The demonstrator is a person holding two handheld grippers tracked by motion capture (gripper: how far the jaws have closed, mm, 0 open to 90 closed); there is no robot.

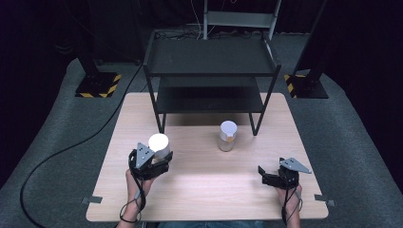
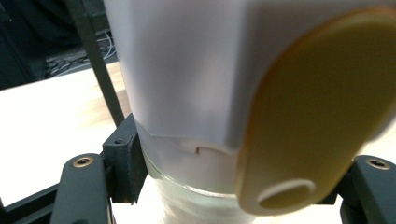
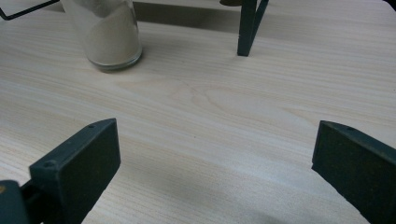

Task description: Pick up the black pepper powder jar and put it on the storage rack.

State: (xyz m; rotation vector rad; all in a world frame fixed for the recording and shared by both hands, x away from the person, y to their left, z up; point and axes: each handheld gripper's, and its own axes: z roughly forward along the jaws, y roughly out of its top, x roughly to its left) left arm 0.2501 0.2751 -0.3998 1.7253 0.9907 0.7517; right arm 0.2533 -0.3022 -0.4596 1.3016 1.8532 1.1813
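Held thing: a glass jar with a white lid and a white paper label [image 1: 159, 145], part-filled with pale powder, sits between the jaws of the left gripper [image 1: 157, 159]; in the high view it stands at the 12 o'clock end of that gripper, on the left half of the table.
Left gripper: clamped on the glass jar, jaws narrow around its lower body; the person's left hand [image 1: 138, 183] holds the tool from the 6 o'clock side.
Close look: in the left gripper view the glass jar [image 2: 187, 93] rises between the two black jaws, one pressing at 9 o'clock and one at 3 o'clock; an out-of-focus tan oval tag [image 2: 317, 116] covers the jar's side toward 3 o'clock.
Whether the jar's base touches the table: cannot tell.
Right gripper: the right gripper [image 1: 271, 175] rests low at the table's 5 o'clock corner, jaws spread wide with nothing but bare wood between them; the right hand [image 1: 291, 199] holds it.
Second jar: another glass jar with a white lid and pale powder [image 1: 227, 136] stands upright near the table's centre, well apart from both tools, at about 11 o'clock from the right gripper; in the right gripper view its base [image 3: 109, 37] shows at 11 o'clock.
Table: a light wooden tabletop [image 1: 209, 190].
Rack: a black metal two-tier shelf [image 1: 211, 61] stands at the table's 12 o'clock edge; the held jar is just in front of its left leg.
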